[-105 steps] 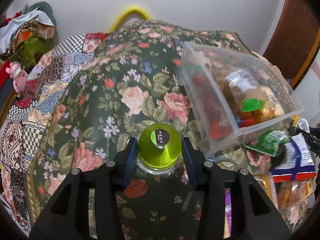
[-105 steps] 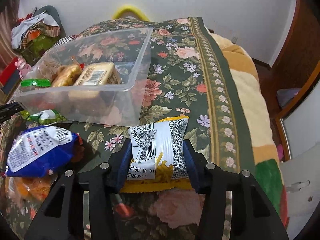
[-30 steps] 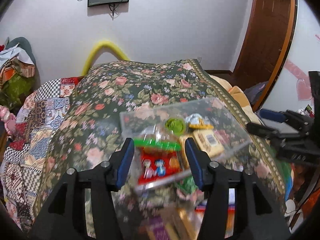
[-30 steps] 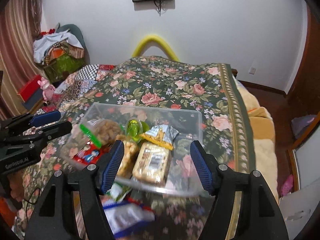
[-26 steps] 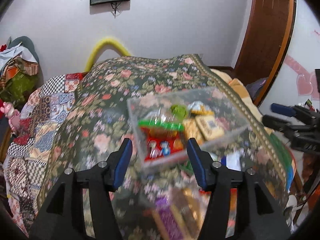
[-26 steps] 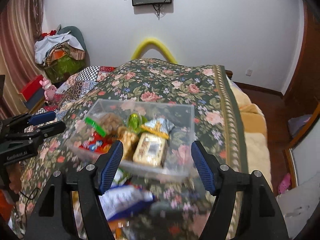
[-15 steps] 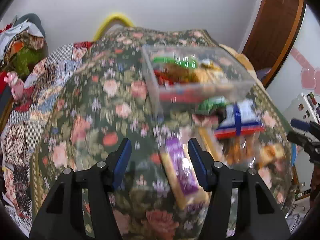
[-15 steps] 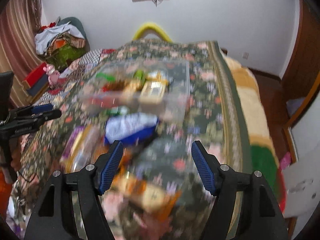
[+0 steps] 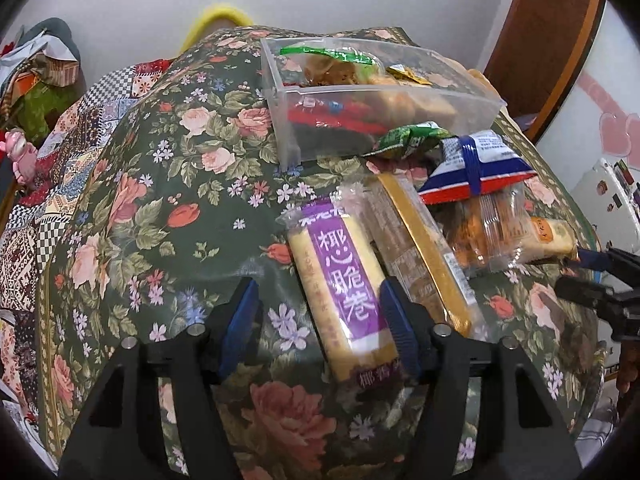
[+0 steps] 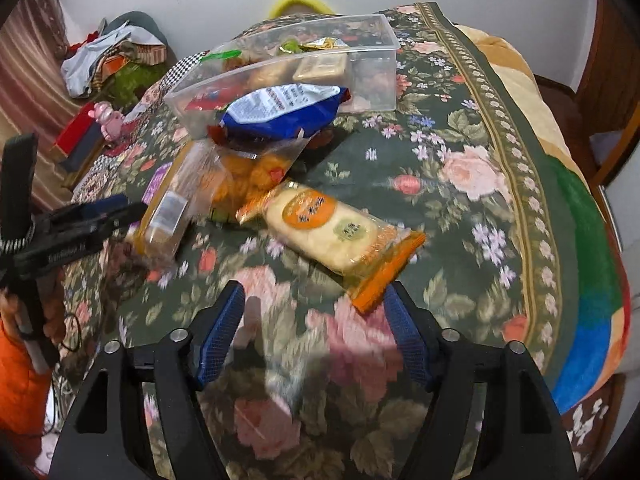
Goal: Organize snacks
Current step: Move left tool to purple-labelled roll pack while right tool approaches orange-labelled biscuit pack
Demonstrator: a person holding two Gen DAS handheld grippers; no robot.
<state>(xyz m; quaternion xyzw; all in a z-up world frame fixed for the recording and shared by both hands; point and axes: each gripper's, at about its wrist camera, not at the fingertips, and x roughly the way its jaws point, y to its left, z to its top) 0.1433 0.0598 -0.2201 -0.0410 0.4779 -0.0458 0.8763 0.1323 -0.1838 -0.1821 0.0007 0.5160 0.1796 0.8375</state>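
Observation:
A clear plastic bin holding several snacks stands on the floral bedspread; it also shows in the right wrist view. My left gripper is open, its jaws on either side of a purple and yellow wafer pack lying on the bed. My right gripper is open and empty, its jaws just short of the orange end of a clear cracker pack. A blue and white bag lies against the bin over a clear bag of orange snacks.
A gold-striped pack lies beside the purple one, and a green packet sits by the bin. The left gripper shows at the left of the right wrist view. Clothes and a pink toy lie beyond the bed.
Both grippers let go of the bottle and the noodle pack, which now sit in the bin. Both have since swung down from above the bin to the loose snacks in front.

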